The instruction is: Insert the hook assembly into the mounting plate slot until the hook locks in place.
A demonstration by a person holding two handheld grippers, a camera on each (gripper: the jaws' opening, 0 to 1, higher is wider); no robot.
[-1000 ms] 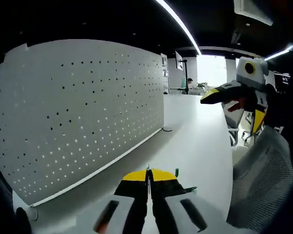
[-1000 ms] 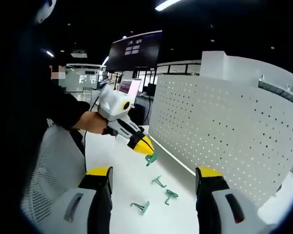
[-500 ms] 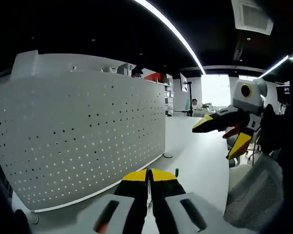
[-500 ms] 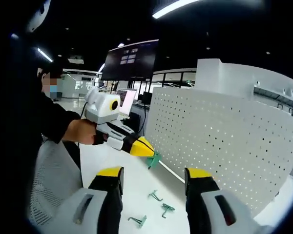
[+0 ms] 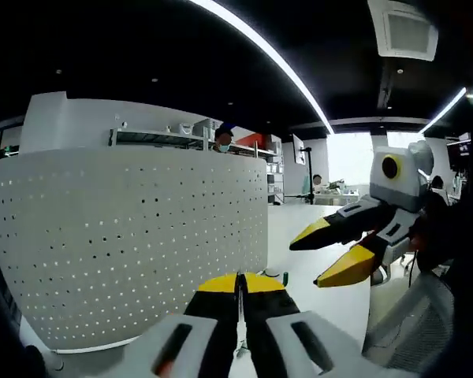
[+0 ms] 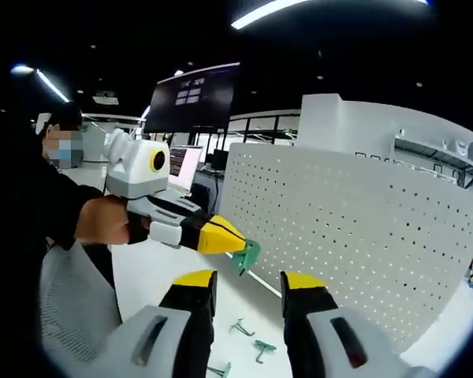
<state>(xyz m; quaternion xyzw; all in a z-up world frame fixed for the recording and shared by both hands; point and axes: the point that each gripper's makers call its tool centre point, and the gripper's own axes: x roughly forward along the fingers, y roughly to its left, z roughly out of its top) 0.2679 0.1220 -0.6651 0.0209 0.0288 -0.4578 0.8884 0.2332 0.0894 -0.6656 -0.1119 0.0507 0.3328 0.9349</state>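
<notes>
Holding a green hook (image 6: 247,256) clamped in the left gripper (image 6: 221,238), raised level with the perforated mounting plate (image 6: 355,236) for insertion; right gripper (image 6: 244,287) jaws apart, empty; spare hooks (image 6: 252,339) lying on the table (image 6: 142,276).

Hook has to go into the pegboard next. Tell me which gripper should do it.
Left. The left gripper is already shut on a green hook, close to the pegboard. The right gripper is open and empty.
</notes>
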